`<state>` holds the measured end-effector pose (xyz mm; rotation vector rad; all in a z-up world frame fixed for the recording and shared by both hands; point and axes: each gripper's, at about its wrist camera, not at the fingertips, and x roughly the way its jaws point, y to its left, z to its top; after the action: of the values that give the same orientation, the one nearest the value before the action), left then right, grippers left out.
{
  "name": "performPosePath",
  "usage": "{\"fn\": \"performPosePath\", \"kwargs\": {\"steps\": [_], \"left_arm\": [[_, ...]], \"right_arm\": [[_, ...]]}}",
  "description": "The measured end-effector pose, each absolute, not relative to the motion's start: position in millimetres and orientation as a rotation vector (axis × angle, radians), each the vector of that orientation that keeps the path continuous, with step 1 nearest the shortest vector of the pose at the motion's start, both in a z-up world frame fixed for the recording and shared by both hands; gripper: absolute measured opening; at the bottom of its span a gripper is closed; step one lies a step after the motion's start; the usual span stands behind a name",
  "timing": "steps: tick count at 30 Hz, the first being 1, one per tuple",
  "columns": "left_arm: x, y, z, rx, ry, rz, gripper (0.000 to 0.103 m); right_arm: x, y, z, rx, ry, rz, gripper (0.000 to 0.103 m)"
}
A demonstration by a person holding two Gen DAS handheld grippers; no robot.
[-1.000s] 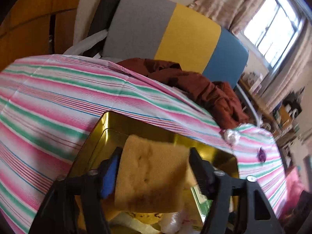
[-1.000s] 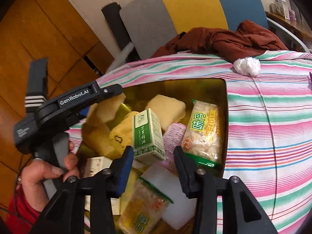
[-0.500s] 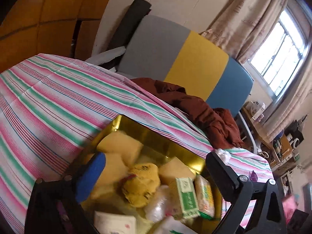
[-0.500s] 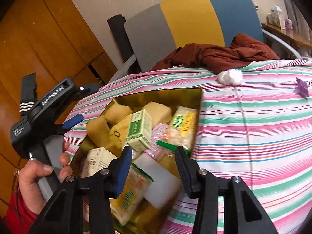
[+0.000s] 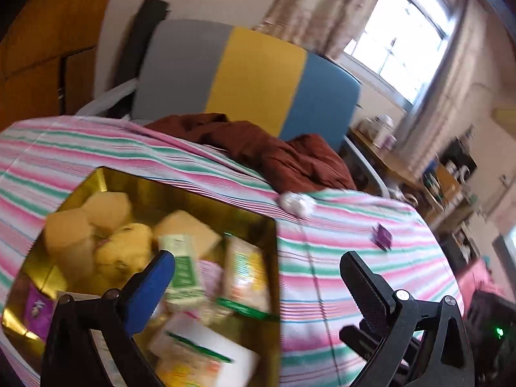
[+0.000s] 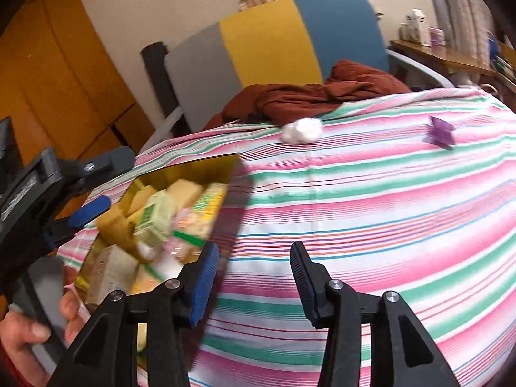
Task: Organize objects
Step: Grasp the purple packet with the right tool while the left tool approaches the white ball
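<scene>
A gold tin box (image 5: 206,197) (image 6: 193,165) sits on the striped tablecloth, filled with yellow sponges (image 5: 106,208), a green-and-white carton (image 5: 182,267) (image 6: 154,217) and snack packets (image 5: 245,274). My left gripper (image 5: 258,274) is open and empty, above the box's right edge; it also shows at the left of the right wrist view (image 6: 90,209). My right gripper (image 6: 253,267) is open and empty, over the cloth just right of the box. A white crumpled ball (image 5: 295,203) (image 6: 301,130) and a small purple packet (image 5: 382,237) (image 6: 440,133) lie on the cloth.
A brown garment (image 5: 274,151) (image 6: 309,100) lies at the table's far edge, against a grey, yellow and blue chair back (image 5: 251,80). A wooden shelf with jars (image 6: 441,51) stands at the right. Wooden cabinets (image 6: 54,74) are at the left.
My left gripper let go of the yellow sponge, which now lies in the box, and opened wide. Both grippers pulled back and swung right, away from the box.
</scene>
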<state>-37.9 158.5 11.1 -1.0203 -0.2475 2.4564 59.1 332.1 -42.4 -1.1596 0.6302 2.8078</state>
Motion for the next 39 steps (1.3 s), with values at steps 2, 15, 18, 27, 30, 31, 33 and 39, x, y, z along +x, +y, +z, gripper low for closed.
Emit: {"fn": "performPosePath", "kwargs": {"steps": [2,15,18,27,30,31,33,39], "left_arm": [[-32.8,178.1,10.4,-1.025,-0.201,2.432,0.103],[-51.9,283.3,-6.0,-1.089,-0.049,2.354,0.103],[-65.7,302.3,-12.7,-1.11,-0.022,2.345,0.103],[-103.5,312.4,-26.5,-1.176,-0.073,2.405,0.103],[-115.5,314.3,-28.9,-1.194,-0.074,2.441,0.103],[-119.7,315.2,-29.8,-1.2,-0.078,2.452,0.103],[-128.8,318.9,-31.1,-1.214,-0.092,2.464,0.103],[-156.6,346.7,-42.6,-1.255,-0.006,2.465,0.103]], "right_arm": [[65.1,349.0,-48.5,-1.15,0.65,2.763,0.047],[81.6,478.3,-76.2,-0.974,0.783,2.516,0.067],[63.3,510.5,-72.4,-0.96,0.759,2.491,0.067],[-17.9,599.9,-72.1,-0.973,0.742,2.381,0.067],[-39.9,616.2,-84.0,-0.982,0.771,2.317,0.067],[-46.0,619.6,-89.7,-0.989,0.788,2.308,0.067],[-54.5,622.0,-99.5,-1.013,0.779,2.29,0.067],[-57.3,616.6,-112.7,-1.022,0.613,2.321,0.048]]}}
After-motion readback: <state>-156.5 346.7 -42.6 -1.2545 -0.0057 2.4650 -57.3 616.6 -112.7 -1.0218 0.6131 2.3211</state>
